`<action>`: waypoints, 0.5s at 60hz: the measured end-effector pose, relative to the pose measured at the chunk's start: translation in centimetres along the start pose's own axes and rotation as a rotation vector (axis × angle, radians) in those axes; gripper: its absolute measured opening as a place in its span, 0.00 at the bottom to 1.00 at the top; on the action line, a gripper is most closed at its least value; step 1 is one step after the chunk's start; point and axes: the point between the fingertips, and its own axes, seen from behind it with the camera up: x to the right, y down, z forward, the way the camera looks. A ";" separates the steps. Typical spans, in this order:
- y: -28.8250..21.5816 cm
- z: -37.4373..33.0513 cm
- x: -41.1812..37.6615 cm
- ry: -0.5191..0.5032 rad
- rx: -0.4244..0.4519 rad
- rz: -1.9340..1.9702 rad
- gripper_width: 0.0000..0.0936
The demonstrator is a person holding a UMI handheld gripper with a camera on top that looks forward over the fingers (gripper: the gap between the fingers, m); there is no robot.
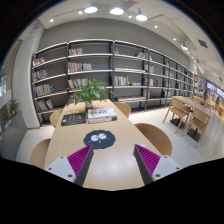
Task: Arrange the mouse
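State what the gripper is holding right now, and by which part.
Nothing is held. The hand-held gripper is open, its fingers spread apart above the table. The mouse lies on the table beyond the fingertips, untouched.

Hand-held gripper [104, 166]: two fingers showing, one at either side, with a broad gap between them.
Finger bodies: pale grey-white, flat-sided, each narrowing to a blunt tip.
Pads [64, 161]: magenta to purple on the inner faces, crossed by fine ridges (the ribbing reads as thin parallel lines).
Finger edges: dark, nearly black trim along the outer sides.
Person: no skin, hand or sleeve shows; cables and screws cannot be made out.
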 end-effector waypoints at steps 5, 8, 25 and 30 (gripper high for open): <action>1.8 0.5 0.3 -0.007 -0.028 -0.014 0.88; 3.9 1.5 0.7 -0.019 -0.051 -0.019 0.89; 15.3 8.4 7.8 -0.025 -0.229 -0.015 0.89; 17.1 11.6 9.9 -0.029 -0.257 -0.014 0.88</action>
